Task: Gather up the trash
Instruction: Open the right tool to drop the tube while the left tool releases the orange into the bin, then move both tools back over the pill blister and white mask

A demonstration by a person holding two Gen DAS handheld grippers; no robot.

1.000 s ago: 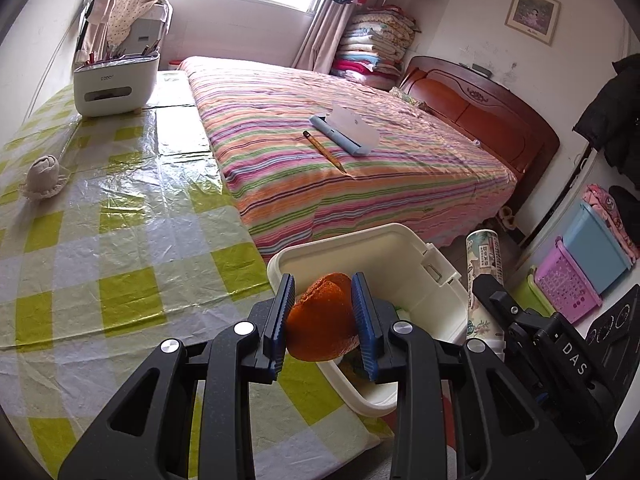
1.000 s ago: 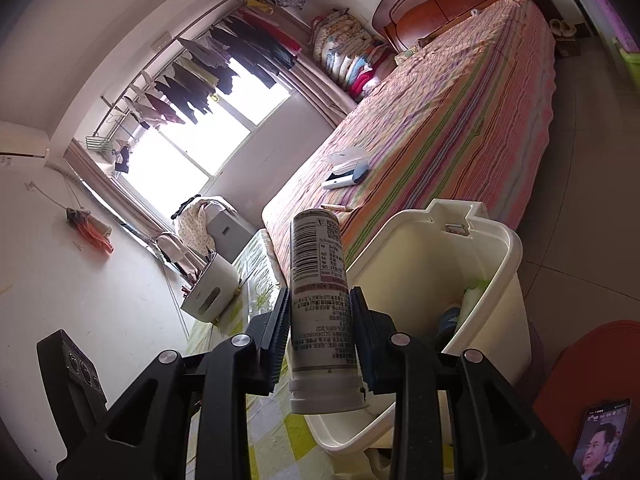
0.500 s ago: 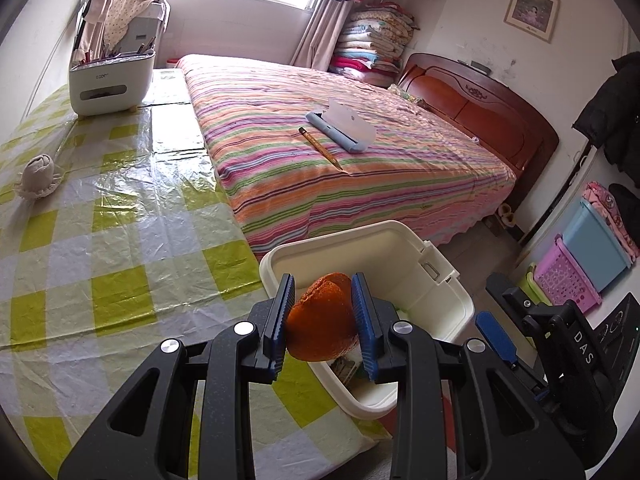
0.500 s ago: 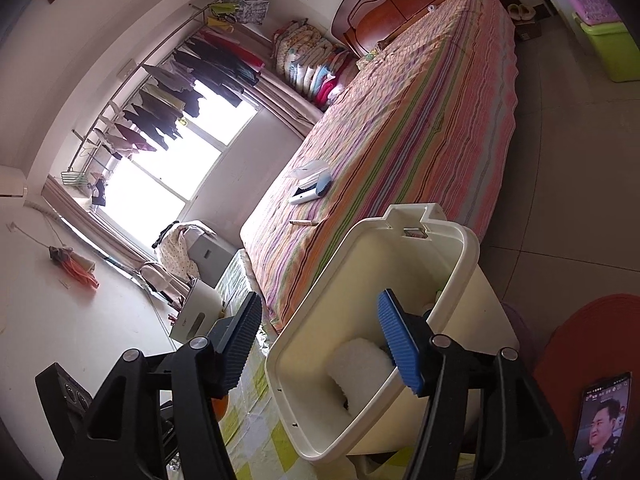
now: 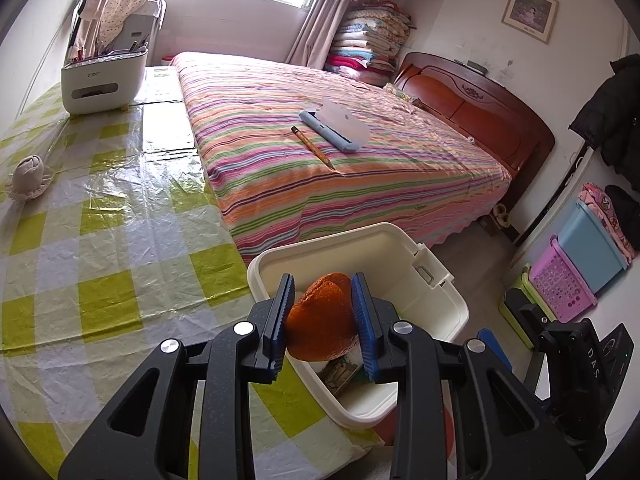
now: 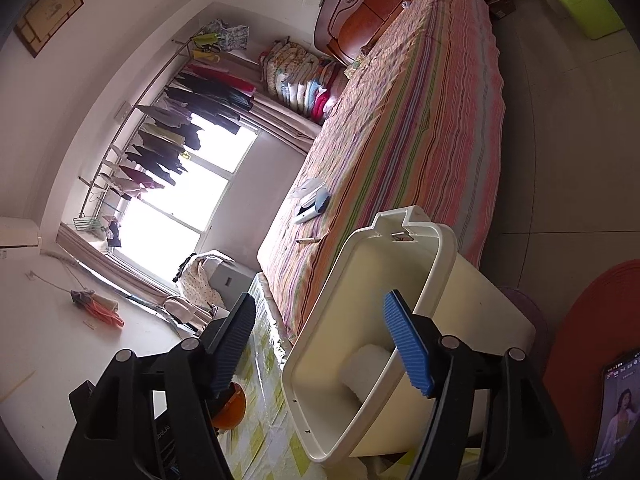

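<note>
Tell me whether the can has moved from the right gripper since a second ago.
Yes. The can left the now open right gripper and lies down inside the white bin.

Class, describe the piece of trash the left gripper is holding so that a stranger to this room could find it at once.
Start at the striped bed, then drop to the cream bin at the edge of the checked table. Above its near rim, the left gripper is shut on an orange peel, the only bright orange, rounded thing there.
</note>
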